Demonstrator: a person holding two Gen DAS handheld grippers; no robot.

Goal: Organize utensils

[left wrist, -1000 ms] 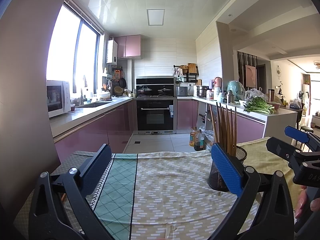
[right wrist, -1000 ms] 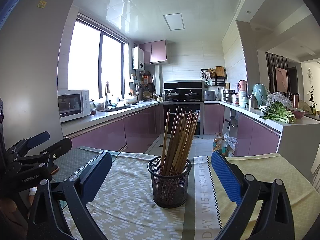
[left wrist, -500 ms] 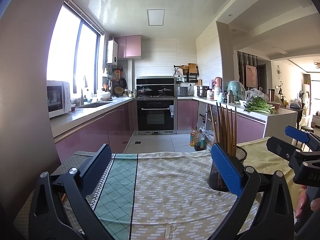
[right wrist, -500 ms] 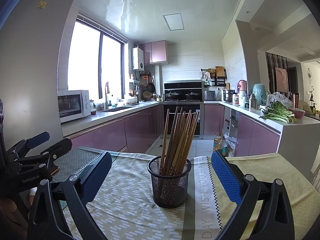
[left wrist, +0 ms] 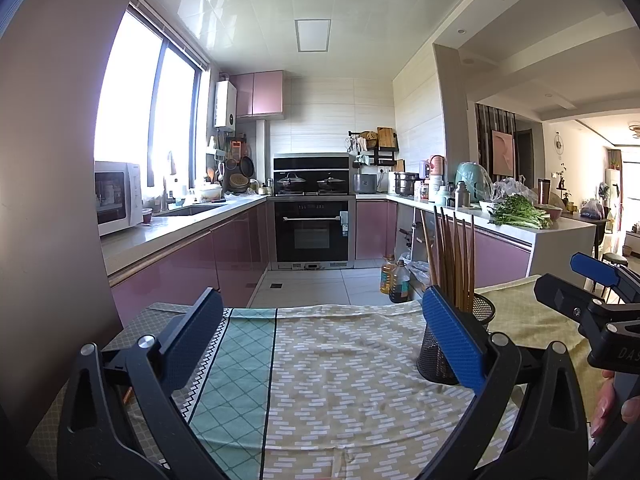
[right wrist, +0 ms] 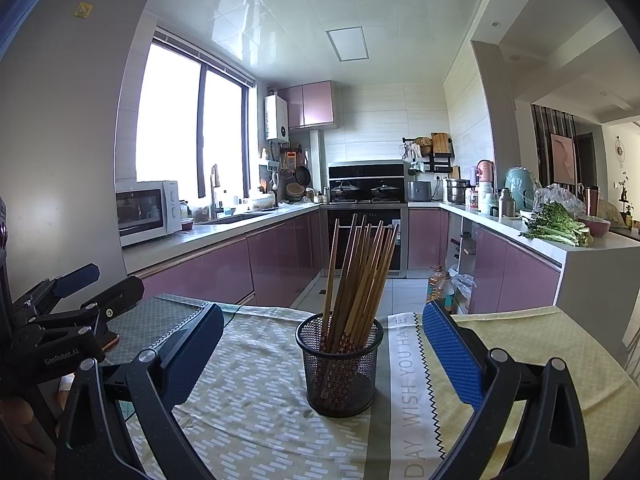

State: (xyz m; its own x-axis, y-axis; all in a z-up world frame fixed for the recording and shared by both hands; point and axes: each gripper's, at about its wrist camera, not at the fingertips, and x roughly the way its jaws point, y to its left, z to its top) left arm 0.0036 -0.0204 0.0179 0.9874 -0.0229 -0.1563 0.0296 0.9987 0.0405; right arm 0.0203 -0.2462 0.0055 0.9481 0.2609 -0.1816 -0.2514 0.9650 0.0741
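A black mesh holder stands on the cloth-covered table and holds several wooden chopsticks upright. My right gripper is open and empty, its jaws wide on either side of the holder, a little short of it. My left gripper is open and empty over the cloth, left of the holder, which its right finger partly hides. The chopsticks rise above that finger. Each gripper shows in the other's view, the left one and the right one.
The table carries a green and beige patterned cloth and a yellow cloth. Beyond its far edge the floor drops to a kitchen with pink cabinets, an oven and oil bottles. A grey fridge wall stands at the left.
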